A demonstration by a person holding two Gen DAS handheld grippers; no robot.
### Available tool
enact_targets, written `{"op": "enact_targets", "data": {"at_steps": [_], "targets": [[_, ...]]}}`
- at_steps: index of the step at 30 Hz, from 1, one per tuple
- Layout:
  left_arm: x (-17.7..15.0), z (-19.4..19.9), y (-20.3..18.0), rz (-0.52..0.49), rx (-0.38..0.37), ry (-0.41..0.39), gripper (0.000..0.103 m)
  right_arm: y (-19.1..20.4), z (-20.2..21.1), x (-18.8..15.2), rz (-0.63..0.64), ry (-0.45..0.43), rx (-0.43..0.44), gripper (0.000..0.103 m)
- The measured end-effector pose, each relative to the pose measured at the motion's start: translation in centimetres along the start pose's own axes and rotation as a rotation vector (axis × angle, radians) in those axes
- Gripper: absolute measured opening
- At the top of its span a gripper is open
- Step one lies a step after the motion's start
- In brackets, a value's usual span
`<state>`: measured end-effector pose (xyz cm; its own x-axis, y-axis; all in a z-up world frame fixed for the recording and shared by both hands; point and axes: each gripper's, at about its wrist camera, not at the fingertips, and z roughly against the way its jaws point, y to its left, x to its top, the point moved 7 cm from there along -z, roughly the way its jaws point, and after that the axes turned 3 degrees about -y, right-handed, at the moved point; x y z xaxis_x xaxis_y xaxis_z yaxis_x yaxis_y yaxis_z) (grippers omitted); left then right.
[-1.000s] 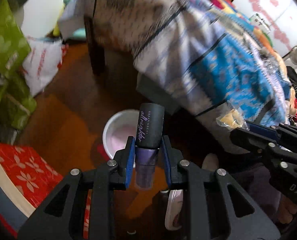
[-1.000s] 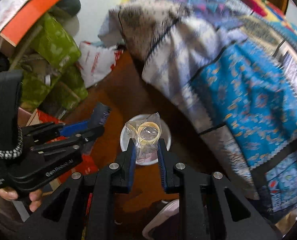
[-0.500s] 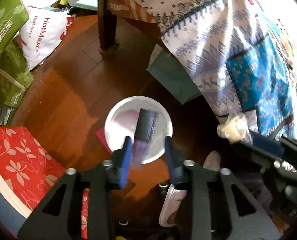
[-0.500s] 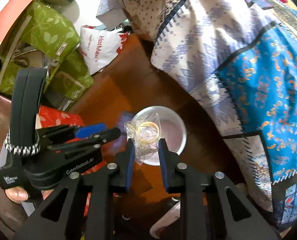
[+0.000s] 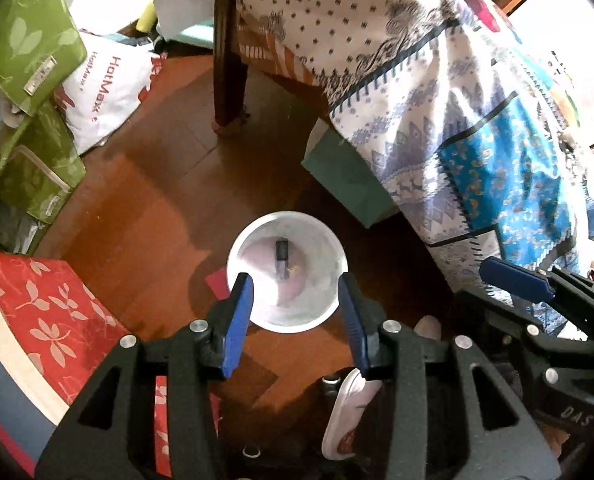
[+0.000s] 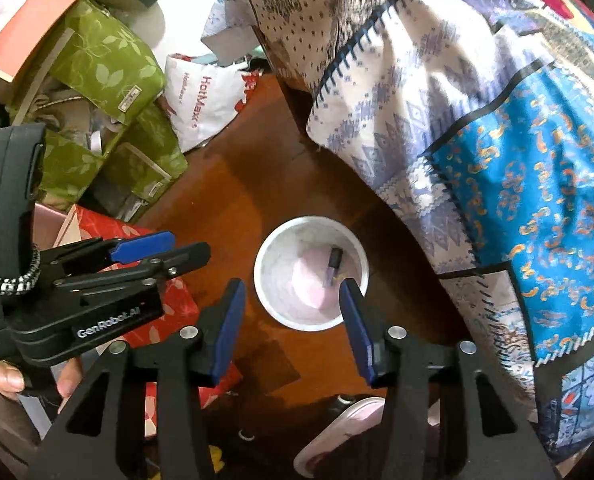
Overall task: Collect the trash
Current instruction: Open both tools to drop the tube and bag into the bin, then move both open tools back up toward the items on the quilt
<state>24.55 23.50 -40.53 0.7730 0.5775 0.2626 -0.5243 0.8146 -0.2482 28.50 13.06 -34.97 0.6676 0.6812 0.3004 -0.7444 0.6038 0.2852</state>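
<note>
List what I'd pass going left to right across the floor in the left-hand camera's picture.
Red leaf-patterned box → white bucket holding a dark little bottle → green box under the cloth → patterned blue-and-white cloth.

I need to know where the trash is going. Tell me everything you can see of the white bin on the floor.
The white bin is a small round container, plastic by its look, standing upright and open-topped on the brown wooden floor beside the cloth-draped furniture. Inside is a pinkish lining or bottom. A dark cosmetic tube lies there with a small yellowish scrap beside it. Neither gripper touches the bin.
</note>
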Motion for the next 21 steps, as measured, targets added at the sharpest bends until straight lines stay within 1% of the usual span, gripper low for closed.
{"op": "enact_targets", "data": {"at_steps": [7, 15, 21], "targets": [[0.0, 4.9, -1.3, -0.03, 0.009, -0.105, 0.042, 0.4, 4.7, 0.0, 0.032, -0.113, -0.035, 0.045], [-0.2, 11.5, -4.5, -0.069, -0.008, -0.251, 0.042, 0.7, 12.4, -0.5, 0.041, -0.306, -0.068, 0.045], [-0.4, 17.3, -8.4, -0.131, -0.017, -0.386, 0.042, -0.4, 19.2, -1.2, 0.023, -0.467, -0.096, 0.045]]}}
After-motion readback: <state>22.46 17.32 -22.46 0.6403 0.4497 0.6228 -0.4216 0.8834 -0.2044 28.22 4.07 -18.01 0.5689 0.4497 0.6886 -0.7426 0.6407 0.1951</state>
